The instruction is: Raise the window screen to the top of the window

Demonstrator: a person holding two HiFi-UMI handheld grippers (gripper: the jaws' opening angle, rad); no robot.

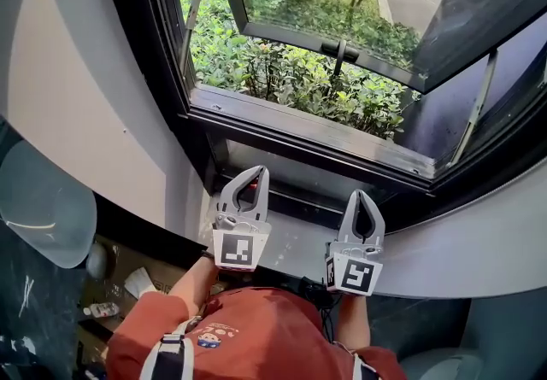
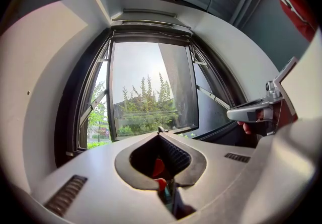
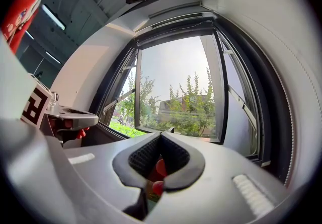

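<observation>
The window (image 1: pixel 308 143) has a dark frame, and its glass sash (image 1: pixel 325 2) is swung outward over green bushes. I make out no mesh across the opening. A dark rail (image 1: pixel 295 203) runs along the bottom of the frame, and a housing (image 2: pixel 151 22) sits across the top. My left gripper (image 1: pixel 256 172) and right gripper (image 1: pixel 362 195) hover side by side over the pale sill (image 1: pixel 295 252), pointing at the lower frame. Both are shut with the tips together and nothing between them. The left gripper (image 2: pixel 160 132) and right gripper (image 3: pixel 162 135) each look out through the opening.
A curved light-grey wall (image 1: pixel 77 114) surrounds the window. A pale blue rounded object (image 1: pixel 47 207) sits at the lower left, above a cardboard box (image 1: pixel 128 280) of small items on the floor. The sash handle (image 1: pixel 340 49) and stay arms (image 1: pixel 479 105) hang in the opening.
</observation>
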